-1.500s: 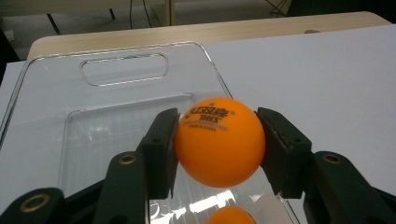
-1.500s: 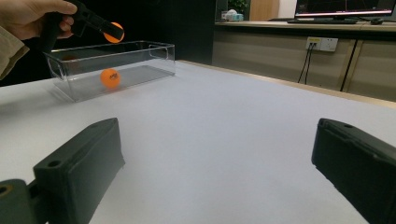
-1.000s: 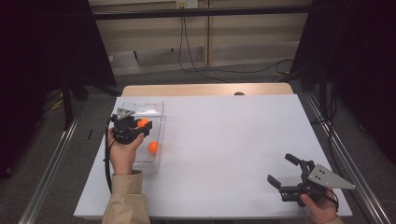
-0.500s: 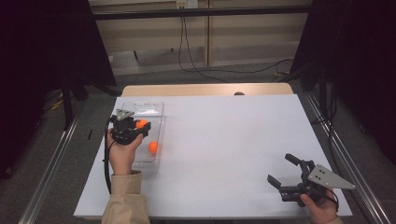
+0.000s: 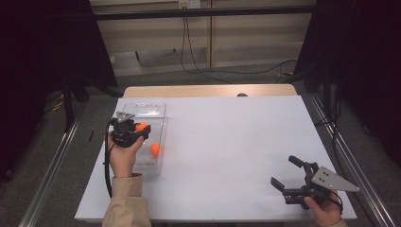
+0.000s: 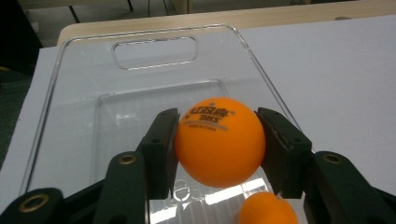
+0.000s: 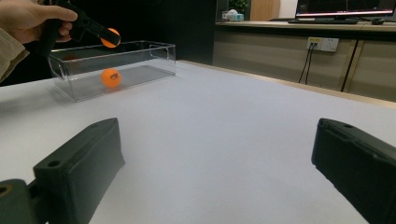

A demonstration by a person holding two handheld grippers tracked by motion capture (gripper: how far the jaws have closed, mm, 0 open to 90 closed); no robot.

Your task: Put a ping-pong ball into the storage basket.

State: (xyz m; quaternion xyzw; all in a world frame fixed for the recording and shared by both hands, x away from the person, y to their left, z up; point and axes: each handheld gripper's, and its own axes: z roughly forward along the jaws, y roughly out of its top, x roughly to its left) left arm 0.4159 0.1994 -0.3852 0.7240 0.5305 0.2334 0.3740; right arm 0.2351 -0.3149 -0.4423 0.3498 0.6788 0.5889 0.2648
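A: Where's the ball (image 6: 219, 142) sitting against the left claw (image 6: 217, 144)?

B: Square between its two black jaws. In the left gripper view both pads press on its sides, print facing up, so the claw is clamped on it.

A: And where is that over the table (image 5: 227, 142)?

B: Above the clear bin (image 5: 158, 111) at the table's left side. From the right gripper view the held ball (image 7: 110, 38) hangs just over the bin's rim, not down inside it.

A: There's a second ball (image 5: 155, 149)?

B: Yes, lying on the bin floor, below and nearer the person than the held one. In the left gripper view it peeks up at the bottom edge, just under the gripped ball. Whether the two touch I can't quite tell from there; the high view suggests they're apart.

A: The right claw (image 5: 289, 174)?

B: Jaws spread wide, nothing between them, low at the table's near right corner, well apart from the bin.
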